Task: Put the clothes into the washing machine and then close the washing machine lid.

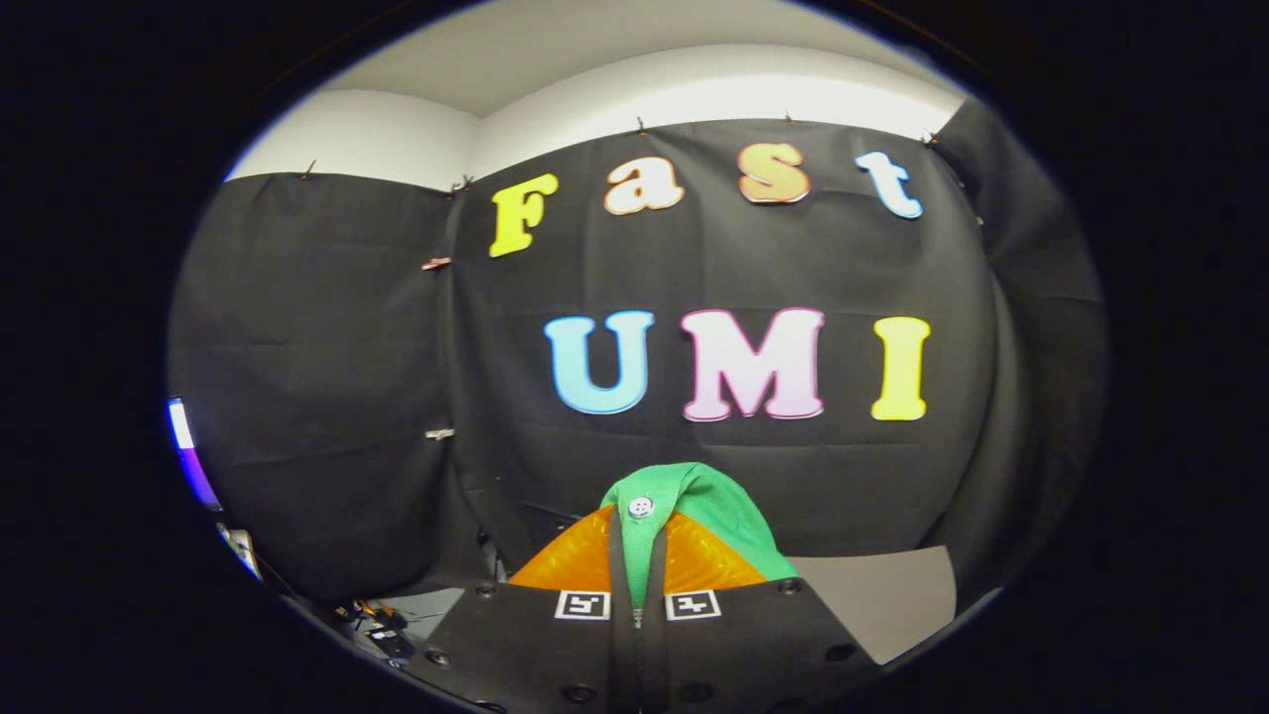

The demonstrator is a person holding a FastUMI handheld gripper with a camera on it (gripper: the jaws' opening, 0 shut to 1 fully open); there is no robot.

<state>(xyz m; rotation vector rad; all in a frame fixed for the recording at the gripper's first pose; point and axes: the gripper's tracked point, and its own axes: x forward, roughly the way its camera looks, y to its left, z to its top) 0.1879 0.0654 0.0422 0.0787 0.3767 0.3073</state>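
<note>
Gripper view faces the black cloth wall point(793, 476) of the booth, with a white wall point(694, 94) above it. A grey table point(882, 605) surface lies low, to the right of the gripper point(639, 555). The jaws are drawn together to a narrow gap and clamp a green garment point(714, 516), which rises between them and drapes to the right. A small white button point(640, 507) sits on the fabric just above the fingertips point(575, 560).
</note>
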